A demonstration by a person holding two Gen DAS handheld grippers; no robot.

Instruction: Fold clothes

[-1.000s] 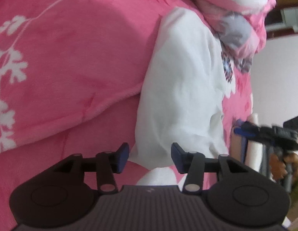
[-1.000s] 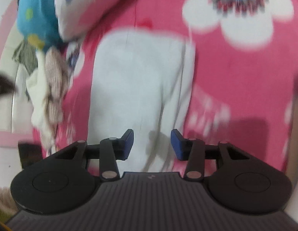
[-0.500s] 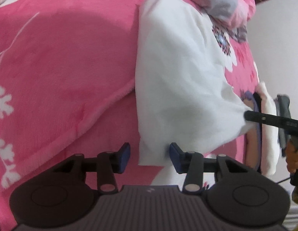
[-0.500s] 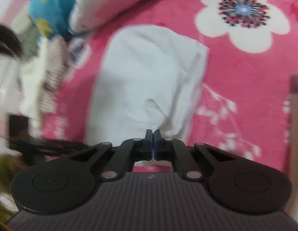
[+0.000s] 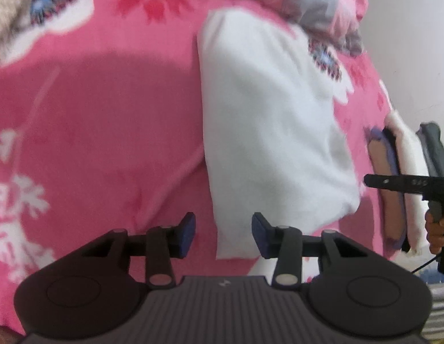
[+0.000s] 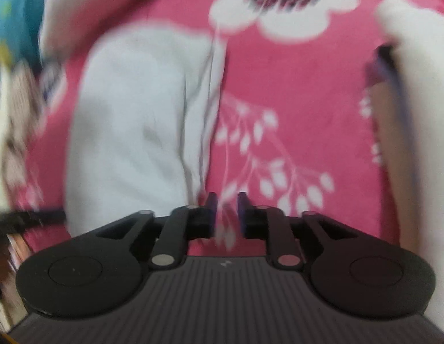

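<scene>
A folded white garment (image 5: 267, 132) lies on a pink flowered blanket (image 5: 107, 120). My left gripper (image 5: 223, 233) is open and empty, with the garment's near corner between its fingertips. In the right wrist view, which is blurred, the garment (image 6: 136, 120) lies left of centre. My right gripper (image 6: 226, 207) is partly open and empty, just right of the garment's near edge, over the blanket (image 6: 293, 86). The right gripper also shows in the left wrist view (image 5: 371, 180), just off the garment's right corner.
Bunched pink and grey bedding (image 5: 316, 3) lies beyond the garment. A white pillow with a purple edge (image 5: 405, 172) stands at the bed's right side by a pale wall (image 5: 416, 43). Blue and patterned cloth (image 6: 13, 20) lies at the far left.
My right gripper, shut on the garment's corner half a second ago, has opened and let go. The garment has settled flat. My left gripper has stayed open and shifted slightly.
</scene>
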